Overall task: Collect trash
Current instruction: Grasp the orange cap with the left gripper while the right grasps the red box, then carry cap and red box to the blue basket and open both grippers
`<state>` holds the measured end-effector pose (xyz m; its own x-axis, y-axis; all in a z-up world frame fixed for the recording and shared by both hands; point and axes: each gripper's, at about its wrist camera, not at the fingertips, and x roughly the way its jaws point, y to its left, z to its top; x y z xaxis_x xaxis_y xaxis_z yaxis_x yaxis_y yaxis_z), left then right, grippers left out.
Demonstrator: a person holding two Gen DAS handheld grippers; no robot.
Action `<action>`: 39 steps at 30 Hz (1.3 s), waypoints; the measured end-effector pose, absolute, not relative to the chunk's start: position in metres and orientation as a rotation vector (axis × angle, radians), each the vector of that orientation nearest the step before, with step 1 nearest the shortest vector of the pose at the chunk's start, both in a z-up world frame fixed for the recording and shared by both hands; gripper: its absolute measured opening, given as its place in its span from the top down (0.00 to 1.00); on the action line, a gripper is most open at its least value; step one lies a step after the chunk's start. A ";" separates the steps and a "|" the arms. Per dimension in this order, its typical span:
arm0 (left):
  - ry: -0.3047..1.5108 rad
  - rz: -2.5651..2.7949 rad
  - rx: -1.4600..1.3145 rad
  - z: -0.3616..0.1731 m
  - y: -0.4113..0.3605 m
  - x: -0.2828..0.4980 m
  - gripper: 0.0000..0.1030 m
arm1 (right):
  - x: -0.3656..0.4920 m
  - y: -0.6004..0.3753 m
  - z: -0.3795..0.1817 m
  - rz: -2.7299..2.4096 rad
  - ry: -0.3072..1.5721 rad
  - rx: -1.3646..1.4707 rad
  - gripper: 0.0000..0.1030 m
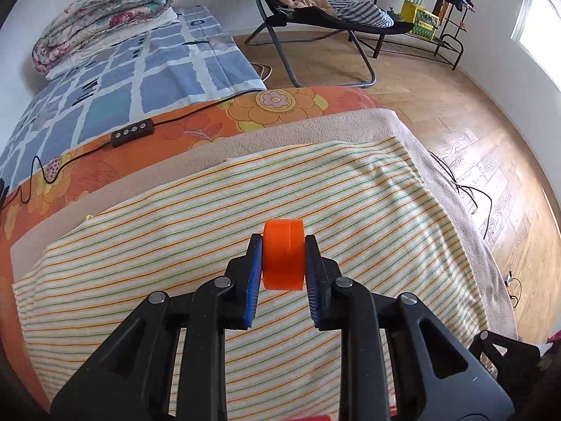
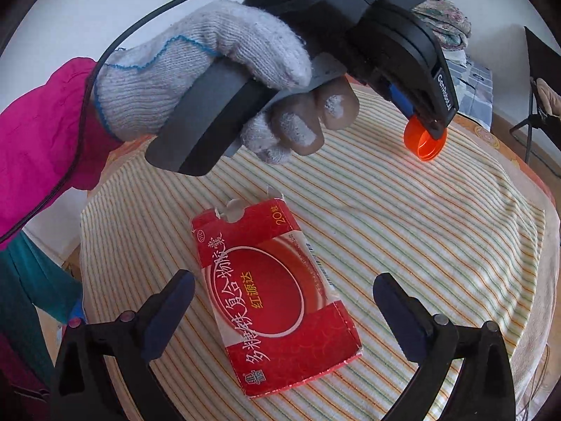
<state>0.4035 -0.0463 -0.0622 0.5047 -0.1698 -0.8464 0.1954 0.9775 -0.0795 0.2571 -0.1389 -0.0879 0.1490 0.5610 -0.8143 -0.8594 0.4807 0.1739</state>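
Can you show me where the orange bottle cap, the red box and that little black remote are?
orange bottle cap (image 1: 282, 254): left wrist view, its side wall.
red box (image 2: 280, 301): right wrist view, printed face.
black remote (image 1: 132, 132): left wrist view, its button row.

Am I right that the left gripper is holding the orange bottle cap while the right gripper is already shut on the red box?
Not quite. The left gripper does hold the orange bottle cap, but the right wrist view shows the right gripper with jaws open, either side of the red box on the striped cloth.
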 end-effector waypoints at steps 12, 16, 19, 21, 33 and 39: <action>1.002 -0.093 0.008 -0.027 0.058 0.302 0.79 | 0.236 -0.105 -0.122 0.958 1.047 -0.605 0.00; 1.002 -0.080 0.021 -0.020 0.072 0.260 0.79 | 0.228 -0.103 -0.119 0.892 1.061 -0.588 0.09; 1.014 -0.093 0.001 -0.018 0.075 0.229 0.79 | 0.223 -0.097 -0.116 0.855 1.080 -0.569 0.11; 1.017 -0.100 -0.001 -0.018 0.073 0.207 0.79 | 0.215 -0.097 -0.115 0.825 1.073 -0.560 0.12; 1.033 -0.145 0.029 -0.031 0.038 0.093 0.79 | 0.157 -0.119 -0.100 0.710 1.029 -0.475 0.15; 1.020 -0.153 0.043 -0.031 0.025 0.048 0.79 | 0.118 -0.127 -0.073 0.706 0.985 -0.454 0.15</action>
<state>0.0482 0.0248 -0.0307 0.5140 -0.1074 -0.8510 0.1474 0.9884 -0.0357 0.1183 -0.1270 -0.0734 0.3623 0.3310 -0.8713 -0.7191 0.6940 -0.0354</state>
